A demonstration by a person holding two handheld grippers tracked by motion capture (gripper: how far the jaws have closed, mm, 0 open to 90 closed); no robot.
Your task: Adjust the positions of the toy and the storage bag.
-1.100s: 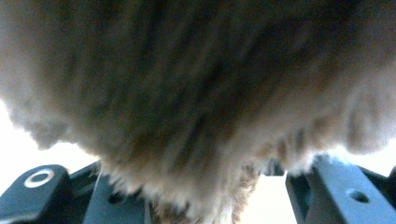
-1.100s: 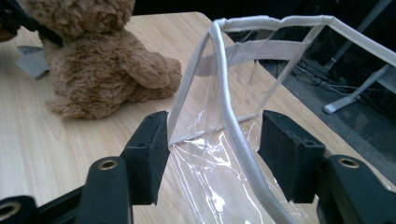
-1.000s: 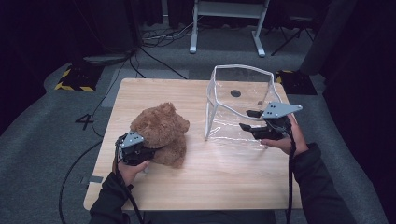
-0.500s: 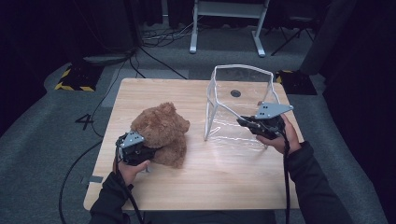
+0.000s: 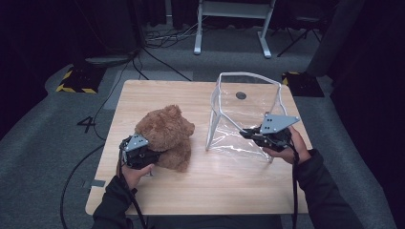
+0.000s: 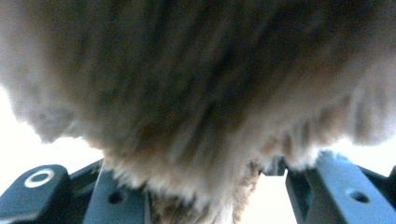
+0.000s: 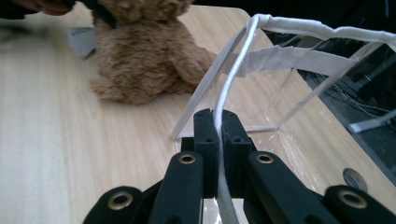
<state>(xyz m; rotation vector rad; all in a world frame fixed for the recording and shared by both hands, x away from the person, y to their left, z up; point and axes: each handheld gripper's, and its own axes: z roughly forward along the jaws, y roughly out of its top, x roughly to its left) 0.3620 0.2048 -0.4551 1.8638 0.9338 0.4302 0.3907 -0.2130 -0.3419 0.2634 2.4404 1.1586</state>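
Sitting on the left half of the wooden table [image 5: 215,191], the brown teddy bear [image 5: 165,136] was gripped low at its side by the left gripper [image 5: 148,155], fur being pressed between the jaws. The clear plastic bag [image 5: 239,119], standing open on the right half, was held by the right gripper [image 5: 244,134], whose jaws were clamped tight on its white edge trim [image 7: 224,100].

The high view hangs above the person's side of the desk [image 5: 200,191], looking forward and down across it. The left gripper view sits pressed close against the teddy bear [image 6: 196,93]. The right gripper view looks low along its jaws across the desk, sharing that bear with the other two.
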